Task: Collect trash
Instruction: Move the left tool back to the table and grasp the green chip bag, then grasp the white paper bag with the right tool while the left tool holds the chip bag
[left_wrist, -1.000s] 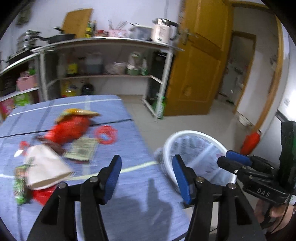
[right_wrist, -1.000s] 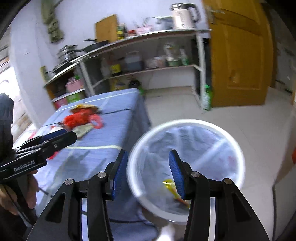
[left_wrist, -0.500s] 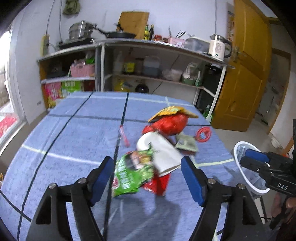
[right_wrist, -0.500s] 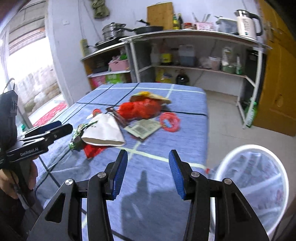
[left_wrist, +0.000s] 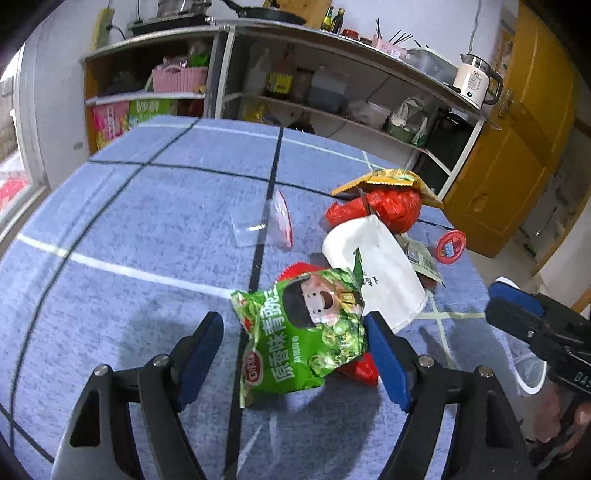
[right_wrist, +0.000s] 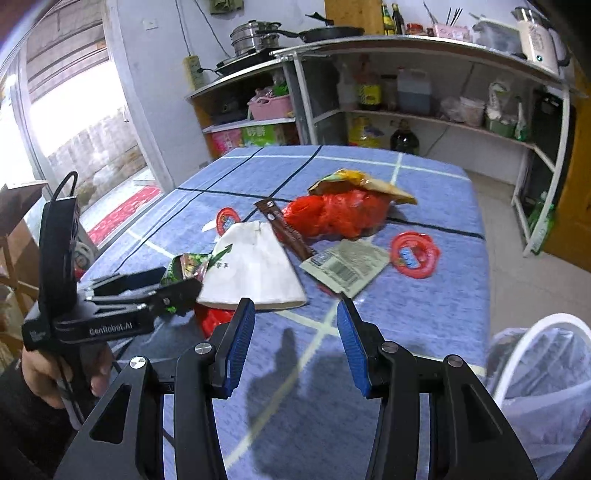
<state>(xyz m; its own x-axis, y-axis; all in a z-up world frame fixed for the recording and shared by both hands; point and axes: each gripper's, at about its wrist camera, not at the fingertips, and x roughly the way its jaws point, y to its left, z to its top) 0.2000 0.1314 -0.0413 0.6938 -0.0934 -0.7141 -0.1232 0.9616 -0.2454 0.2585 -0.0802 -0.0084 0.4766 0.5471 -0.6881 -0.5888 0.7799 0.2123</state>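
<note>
From the left wrist, the left gripper (left_wrist: 295, 354) stands wide open above the blue checked tablecloth (left_wrist: 147, 206), and a green snack bag (left_wrist: 303, 336) lies between its two blue pads. The pads do not press on the bag; the right one looks very close to the bag's edge, though the angle makes it hard to be sure. Just beyond the bag lies a white paper bag (left_wrist: 376, 266), with a bit of red wrapper (left_wrist: 360, 371) poking out near it. Farther off sit a crumpled red plastic bag (left_wrist: 388, 208) with a yellow packet (left_wrist: 388, 181) on top, and to the right a red round lid (left_wrist: 450, 246). A clear plastic sleeve (left_wrist: 264, 225) lies left of the heap. The right gripper (left_wrist: 517, 306) shows at the right edge.

From the right wrist, the right gripper (right_wrist: 295, 332) is about half open and holds nothing; only tablecloth (right_wrist: 443, 325) lies between its pads. The white paper bag (right_wrist: 255, 273) is just beyond them, a brown stick packet (right_wrist: 284, 229) leaning on it, with a flat label packet (right_wrist: 345, 266) and the red round lid (right_wrist: 413, 254) to the right. The left gripper (right_wrist: 162, 284), held by a hand (right_wrist: 62, 373), reaches to the green snack bag (right_wrist: 188, 264) at the left. A bin with a white liner (right_wrist: 546, 369) stands near right, off the table.
</note>
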